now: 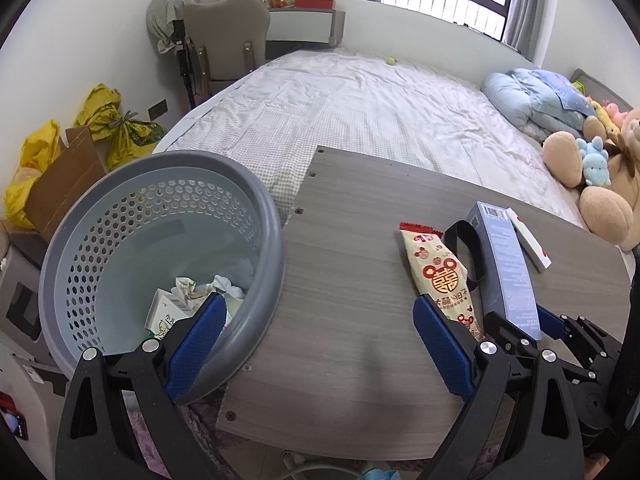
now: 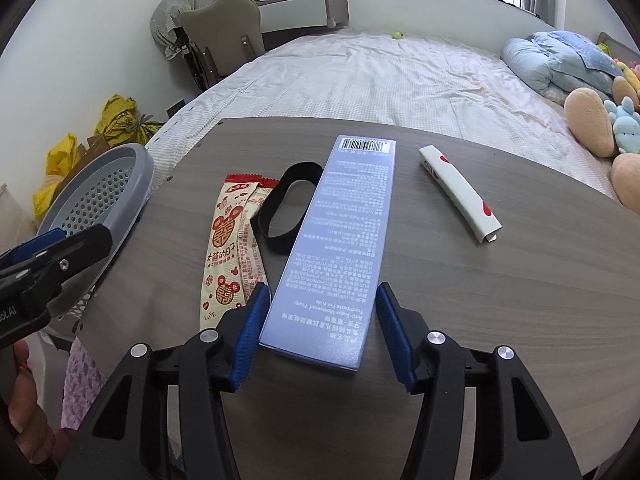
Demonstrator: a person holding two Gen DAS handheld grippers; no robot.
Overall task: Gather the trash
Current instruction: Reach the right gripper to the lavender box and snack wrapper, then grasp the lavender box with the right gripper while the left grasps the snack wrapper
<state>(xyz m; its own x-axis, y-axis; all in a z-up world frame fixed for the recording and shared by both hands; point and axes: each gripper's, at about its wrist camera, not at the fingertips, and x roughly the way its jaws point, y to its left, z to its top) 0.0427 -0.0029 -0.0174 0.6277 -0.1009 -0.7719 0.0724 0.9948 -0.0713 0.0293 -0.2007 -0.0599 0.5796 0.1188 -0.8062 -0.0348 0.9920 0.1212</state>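
With my right gripper [image 2: 318, 330] clamped on the blue box [image 2: 340, 240], its far end rests on the table [image 2: 500, 292].
My left gripper [image 1: 316, 344] is spread wide and empty beside the bin [image 1: 256, 208]; a snack wrapper [image 2: 232, 248], black band [image 2: 288, 204] and white packet [image 2: 460, 192] lie alongside.

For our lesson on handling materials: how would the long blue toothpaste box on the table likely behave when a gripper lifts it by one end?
The toothpaste box looks like thin card with crisp edges, so probably stiff but crushable if squeezed hard. Held near one end by the right gripper, its long body may droop or pivot. Its glossy face suggests some slipperiness.
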